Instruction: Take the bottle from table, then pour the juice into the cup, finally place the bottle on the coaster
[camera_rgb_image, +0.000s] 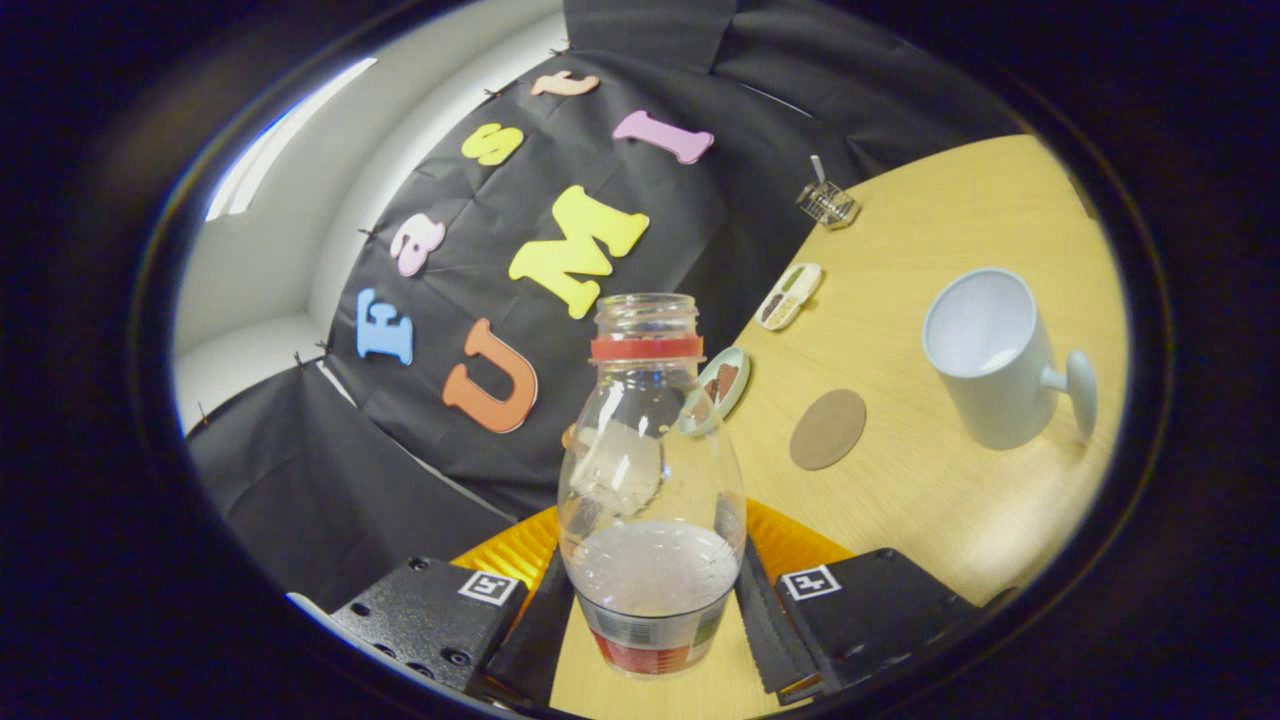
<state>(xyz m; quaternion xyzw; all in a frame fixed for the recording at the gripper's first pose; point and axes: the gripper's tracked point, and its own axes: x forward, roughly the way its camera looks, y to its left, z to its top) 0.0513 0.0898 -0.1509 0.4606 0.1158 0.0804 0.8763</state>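
Pale wooden table (960, 520) fills the right and lower part of the frame, tilted, with black cloth hanging as the booth's wall across the upper left. At the bottom centre the gripper (650, 610) has its two fingers closed against the lower sides of a clear bottle (650, 480), one pad on each flank. The bottle's long axis runs straight up the frame, its open, capless neck with a red ring pointing toward the top; a little pale liquid sits in its lower part. To the right of the bottle, well apart from it, a white cup (985, 355) with a handle stands on the table, its mouth open. Between bottle and cup lies a round brown coaster (828, 429), bare. Farther off, near the cloth, sit a small green dish (722, 385), a divided white tray (790, 296) and a small wire basket (827, 203).
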